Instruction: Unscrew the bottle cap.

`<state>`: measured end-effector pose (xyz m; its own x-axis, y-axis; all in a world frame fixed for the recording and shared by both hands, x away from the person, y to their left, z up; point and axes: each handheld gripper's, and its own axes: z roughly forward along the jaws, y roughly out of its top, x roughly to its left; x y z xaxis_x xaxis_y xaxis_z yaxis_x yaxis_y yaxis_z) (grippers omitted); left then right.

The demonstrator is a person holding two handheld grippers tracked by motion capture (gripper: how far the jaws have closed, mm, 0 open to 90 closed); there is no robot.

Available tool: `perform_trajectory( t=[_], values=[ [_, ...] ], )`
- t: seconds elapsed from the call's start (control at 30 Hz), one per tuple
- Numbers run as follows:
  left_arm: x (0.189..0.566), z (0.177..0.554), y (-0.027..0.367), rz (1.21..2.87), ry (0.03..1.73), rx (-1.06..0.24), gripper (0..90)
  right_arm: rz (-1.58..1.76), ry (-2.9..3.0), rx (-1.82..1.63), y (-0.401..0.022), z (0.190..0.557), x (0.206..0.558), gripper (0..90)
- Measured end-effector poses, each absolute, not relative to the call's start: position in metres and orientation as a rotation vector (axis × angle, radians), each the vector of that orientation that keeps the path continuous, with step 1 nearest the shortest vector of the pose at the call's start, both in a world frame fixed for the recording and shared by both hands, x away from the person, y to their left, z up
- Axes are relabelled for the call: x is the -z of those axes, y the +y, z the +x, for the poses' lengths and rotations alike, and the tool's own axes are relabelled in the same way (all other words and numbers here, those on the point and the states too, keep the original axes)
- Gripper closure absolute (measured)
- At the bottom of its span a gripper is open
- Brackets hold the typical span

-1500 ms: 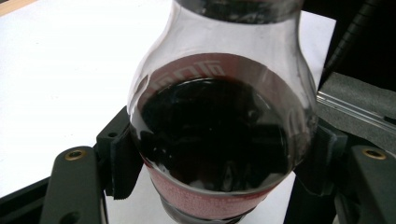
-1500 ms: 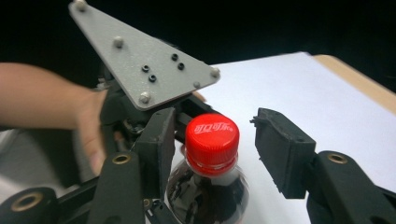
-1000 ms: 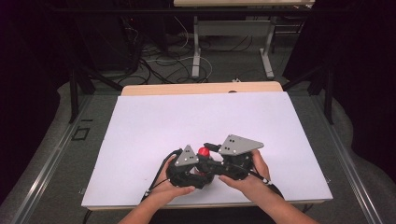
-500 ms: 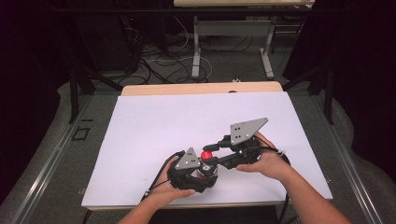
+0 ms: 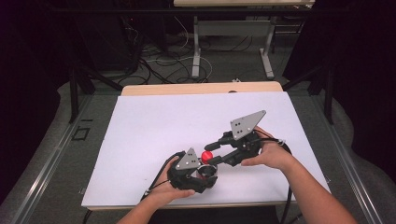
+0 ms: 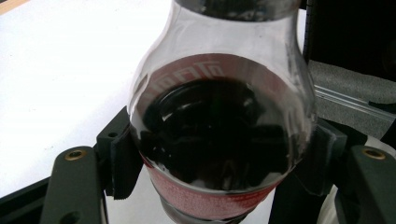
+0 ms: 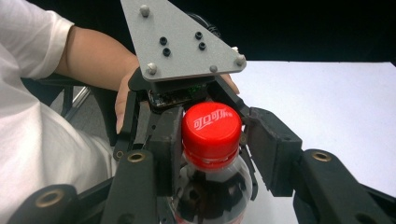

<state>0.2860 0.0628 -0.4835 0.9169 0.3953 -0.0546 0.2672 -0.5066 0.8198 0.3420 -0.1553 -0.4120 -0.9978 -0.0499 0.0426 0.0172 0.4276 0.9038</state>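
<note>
High view: the left gripper [image 5: 201, 169] clamps a cola bottle [image 5: 205, 163] low on the white bench [image 5: 154, 126]; the right gripper [image 5: 210, 153] flanks its red cap [image 5: 207, 155].

Left gripper view: jaws clenched on the bottle [image 6: 219, 135].

Right gripper view: jaws, just opening, straddle the cap [image 7: 211, 127], the right one apart from it.

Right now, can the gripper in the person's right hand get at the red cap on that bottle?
Probably yes. The right gripper already has its jaws on either side of the red cap, nothing between, having just opened slightly. The left gripper grips the bottle lower down.
</note>
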Motion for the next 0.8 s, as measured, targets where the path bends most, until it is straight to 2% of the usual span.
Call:
perform_trajectory(
  t=[0.2, 0.57, 0.8],
  values=[
    [0.484, 0.288, 0.064, 2.128, 0.505, -0.19, 29.8, -0.062, -2.621, 1.672, -0.159, 0.338, 0.41, 53.9],
    [0.483, 0.292, 0.068, 2.11, 0.562, -0.215, 29.7, -0.563, -2.671, 1.851, -0.143, 0.296, 0.413, 48.2],
    [0.483, 0.292, 0.068, 2.11, 0.58, -0.226, 29.7, -0.846, -2.638, 1.941, -0.132, 0.286, 0.42, 48.7]
  ],
)
